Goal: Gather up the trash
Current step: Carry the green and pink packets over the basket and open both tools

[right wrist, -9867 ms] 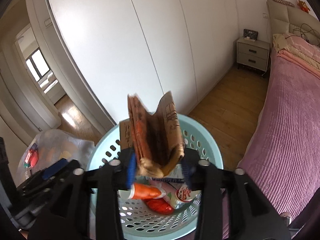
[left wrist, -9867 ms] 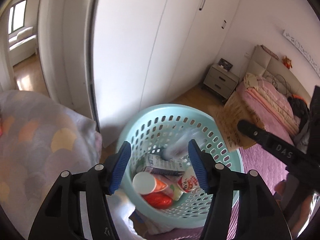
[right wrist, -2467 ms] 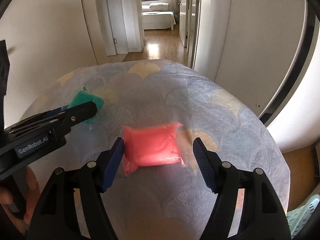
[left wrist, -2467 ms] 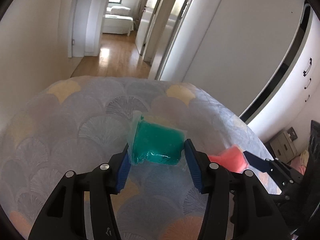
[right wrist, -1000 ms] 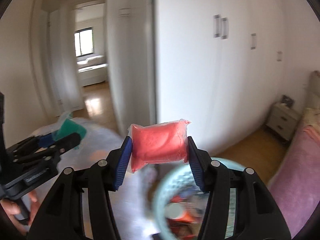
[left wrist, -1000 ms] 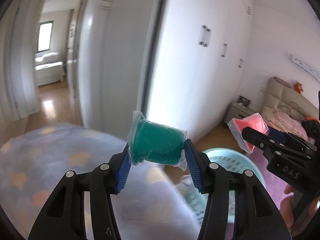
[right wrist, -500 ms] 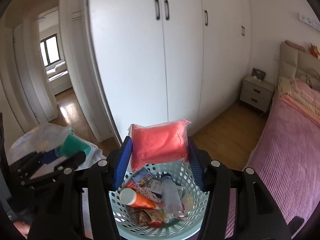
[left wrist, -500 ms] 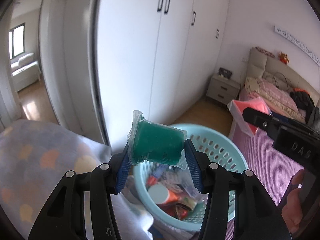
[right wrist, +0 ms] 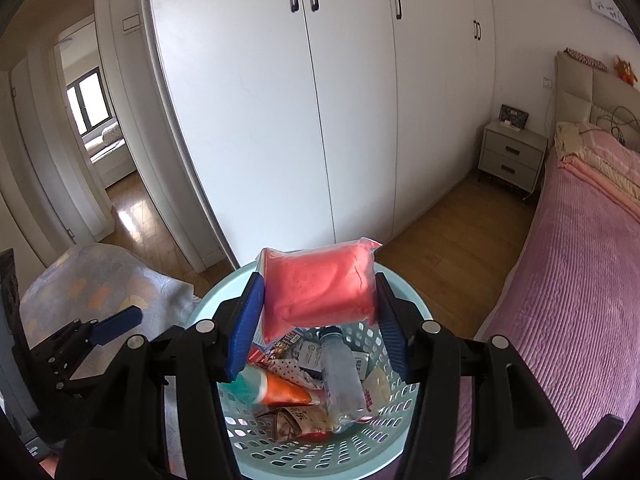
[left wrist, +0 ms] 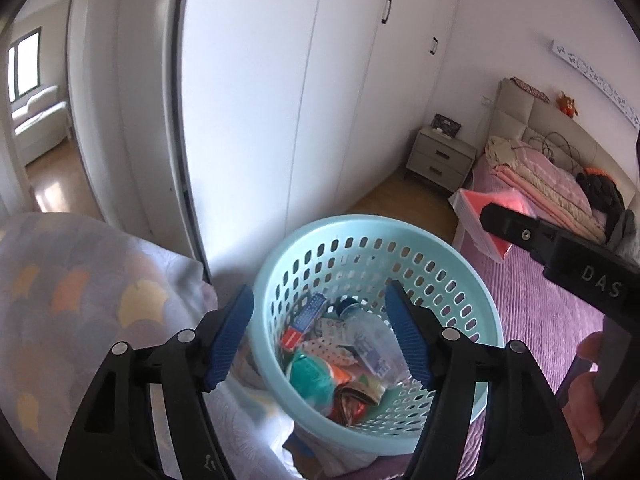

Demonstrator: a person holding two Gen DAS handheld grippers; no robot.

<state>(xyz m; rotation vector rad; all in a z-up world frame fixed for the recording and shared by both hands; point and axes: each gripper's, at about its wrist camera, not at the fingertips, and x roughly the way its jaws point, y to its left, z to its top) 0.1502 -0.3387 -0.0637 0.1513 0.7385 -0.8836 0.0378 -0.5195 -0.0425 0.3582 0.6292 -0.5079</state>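
Left wrist view, nearest first: found the left claw spread wide over the basket, blue pads having just been opening, nothing between them. Spotted the green packet just below, lying in the basket among the other rubbish, beside a clear bottle. Judged that half of the drop done.

Turned to the right wrist view: saw the right claw clamped on the pink packet, pads pressing both its sides, held above the basket's far rim and not yet let go. Made out an orange tube and crumpled wrappers below it inside the basket.

Noted the cloth-covered desk to the left of the basket and the purple-covered bed to its right; could not tell what the basket rested on. Further off, took in the wooden floor, the white wardrobe and a nightstand by the bed's head.

Read the step in hand as dropping the pair of packets into the basket. Reckoned the next move called only for parting the right claw's pads while over the opening, perhaps after bringing the packet slightly nearer the middle so that it would not catch the far rim, then drawing both claws away to look for more trash.
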